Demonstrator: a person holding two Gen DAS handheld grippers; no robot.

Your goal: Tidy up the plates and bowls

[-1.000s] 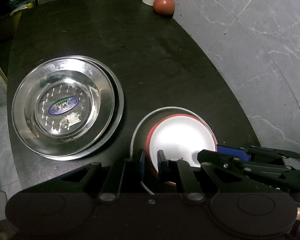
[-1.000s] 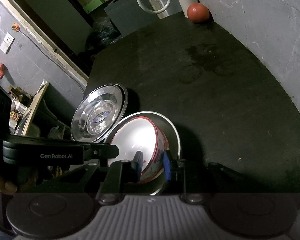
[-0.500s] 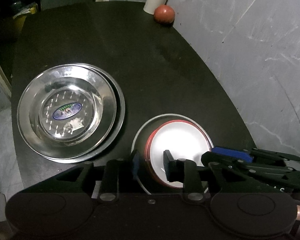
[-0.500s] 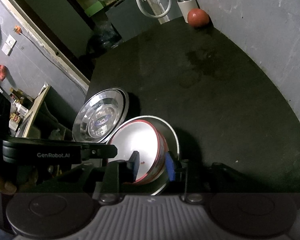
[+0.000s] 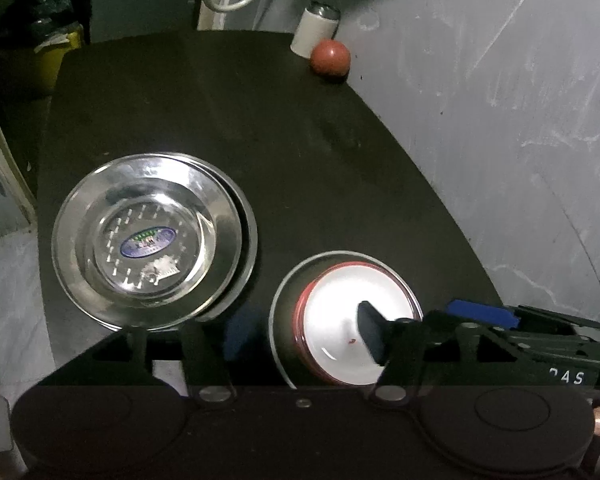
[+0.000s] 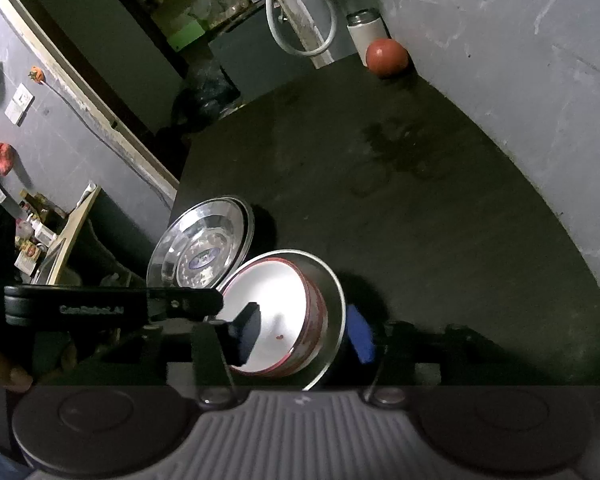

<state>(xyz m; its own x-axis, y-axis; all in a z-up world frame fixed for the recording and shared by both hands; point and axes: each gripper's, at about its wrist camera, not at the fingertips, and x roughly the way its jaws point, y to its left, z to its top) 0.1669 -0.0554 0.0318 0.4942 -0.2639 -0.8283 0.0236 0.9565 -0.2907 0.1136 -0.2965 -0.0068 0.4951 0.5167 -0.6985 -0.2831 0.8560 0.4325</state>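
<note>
The red and white bowl (image 5: 354, 326) sits inside a shiny metal bowl (image 5: 284, 304), and the pair rests on the dark table (image 5: 260, 140) near its front edge. Both grippers are open wide and right at the bowls. The left gripper (image 5: 300, 330) has one finger inside the white bowl and the other outside the metal rim, so both bowl walls lie between its jaws. The right gripper (image 6: 304, 334) does the same from the other side. Neither one squeezes anything. Just off to the left gripper's left sits a stack of metal plates (image 5: 148, 236), close beside the bowls but not touching. Straight ahead of both jaws there is lots of bare table. A red ball (image 5: 330, 57) and a white cup (image 5: 314, 28) stand far off by the wall.
</note>
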